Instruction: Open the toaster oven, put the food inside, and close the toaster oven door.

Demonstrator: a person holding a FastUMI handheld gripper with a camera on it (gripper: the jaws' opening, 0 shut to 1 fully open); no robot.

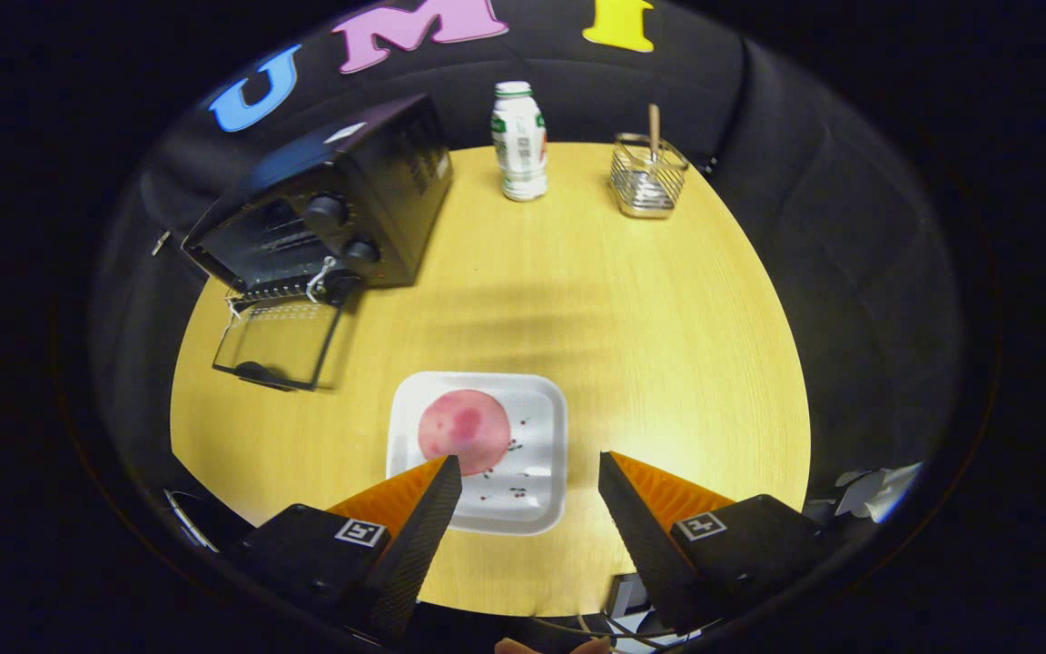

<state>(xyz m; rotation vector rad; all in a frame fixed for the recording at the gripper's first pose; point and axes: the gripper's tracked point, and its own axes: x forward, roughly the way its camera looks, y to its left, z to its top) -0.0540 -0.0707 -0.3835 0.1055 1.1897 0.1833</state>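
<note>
A black toaster oven (pixel 332 213) stands at the far left of the wooden table (pixel 650 327), its glass door (pixel 278 343) folded down flat and open toward me. A round pink slice of food (pixel 464 430) lies on a white square plate (pixel 537 427) just ahead of my fingers. My gripper (pixel 530 472) is open above the near part of the plate, with nothing between its fingers. The left fingertip (pixel 443 481) overlaps the plate's near left corner, close below the food.
A white bottle with a green cap (pixel 519 141) stands at the table's far edge. To its right is a wire basket (pixel 648 177) holding a wooden stick. Crumpled white paper (pixel 877 486) lies off the table at the right.
</note>
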